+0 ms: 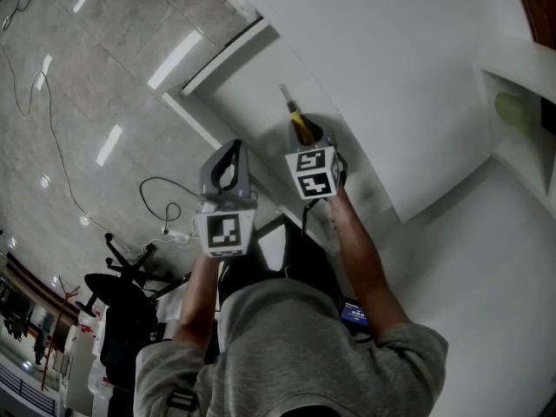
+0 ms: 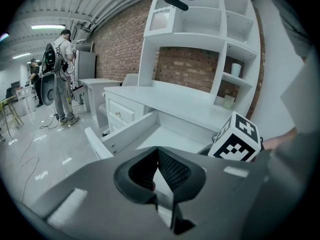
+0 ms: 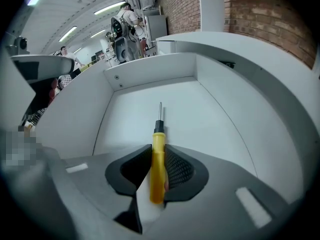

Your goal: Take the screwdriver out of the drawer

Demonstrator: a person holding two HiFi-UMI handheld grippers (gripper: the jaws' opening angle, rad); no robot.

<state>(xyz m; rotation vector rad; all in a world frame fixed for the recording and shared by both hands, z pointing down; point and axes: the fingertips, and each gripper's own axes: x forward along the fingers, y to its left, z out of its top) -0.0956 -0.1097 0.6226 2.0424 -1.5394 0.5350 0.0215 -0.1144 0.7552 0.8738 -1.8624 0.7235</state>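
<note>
Head view: right forearm reaches toward 12 o'clock, grey right gripper tipped steeply into open white drawer; grey left gripper at its 8 o'clock | Left gripper view: jaws together, empty | Right gripper view: jaws clamped on yellow-handled screwdriver, tip toward 12 o'clock, inside drawer

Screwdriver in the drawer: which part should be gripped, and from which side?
The yellow handle of the screwdriver, from above, one jaw on each side. It seems to lie flat on the drawer floor, and the handle is thicker than the shaft. The right gripper grips it there.
</note>
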